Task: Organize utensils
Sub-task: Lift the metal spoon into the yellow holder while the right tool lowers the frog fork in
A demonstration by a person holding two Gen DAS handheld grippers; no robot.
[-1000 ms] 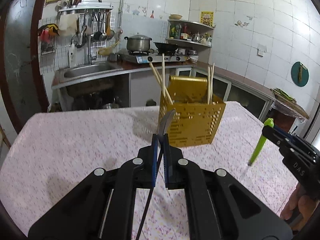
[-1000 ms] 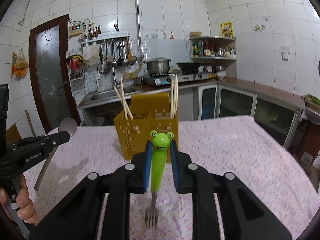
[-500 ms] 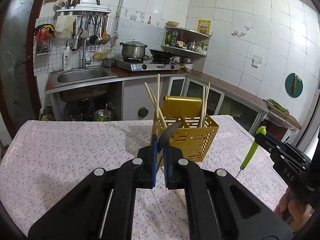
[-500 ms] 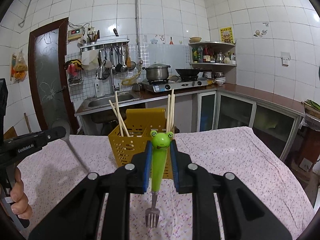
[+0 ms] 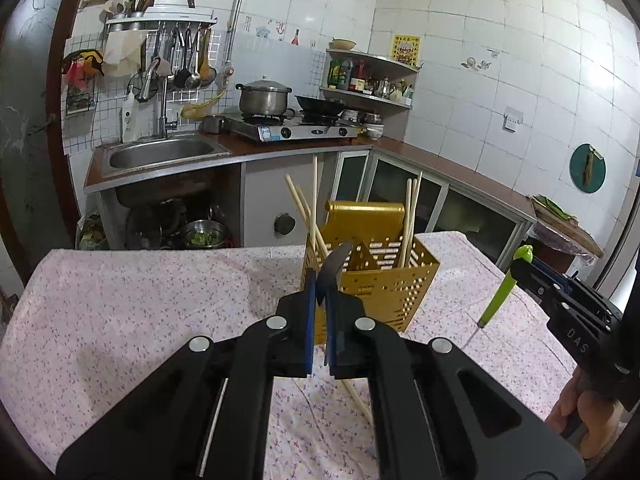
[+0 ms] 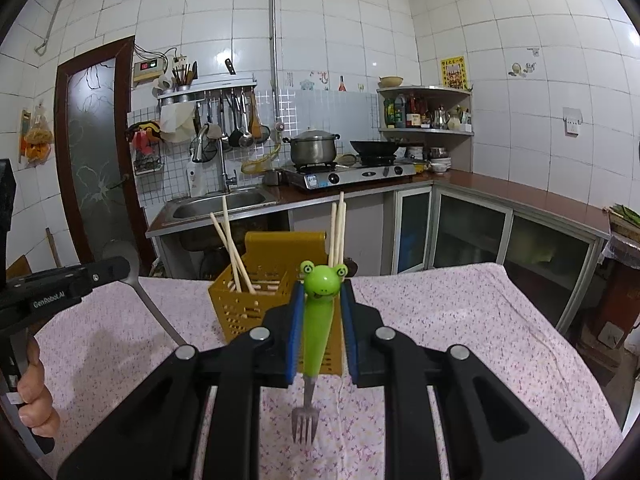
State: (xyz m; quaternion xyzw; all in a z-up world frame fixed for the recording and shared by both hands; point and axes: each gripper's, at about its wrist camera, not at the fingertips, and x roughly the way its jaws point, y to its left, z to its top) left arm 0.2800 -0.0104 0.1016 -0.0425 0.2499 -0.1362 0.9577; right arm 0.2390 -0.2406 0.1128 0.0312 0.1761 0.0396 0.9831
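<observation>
From my left wrist camera: my left jaws (image 5: 319, 280) are pressed nearly together on a thin metal spoon (image 5: 335, 261), whose dark bowl sticks up past the blue pads while its handle slants down beneath them. Just beyond stands the perforated yellow plastic utensil caddy (image 5: 374, 284) on the pink floral-clothed surface (image 5: 140, 292), with pale wooden chopsticks (image 5: 410, 216) leaning up out of its compartments. One more chopstick lies on the cloth below my fingers. At the right edge, my right jaws (image 5: 520, 266) carry a green-handled fork (image 5: 502, 288), tines downward, held above the cloth (a person's hand shows beneath).

From my right wrist camera: my right jaws (image 6: 320, 316) stand narrowly apart, clamped on the fork's (image 6: 316, 316) green frog-faced handle, its steel tines hanging below. The caddy (image 6: 248, 304) sits directly behind, chopsticks (image 6: 338, 232) upright in it. At left, my left jaws (image 6: 120, 268) hold the spoon (image 6: 136, 280), handle angled toward the surface (image 6: 480, 320).
</observation>
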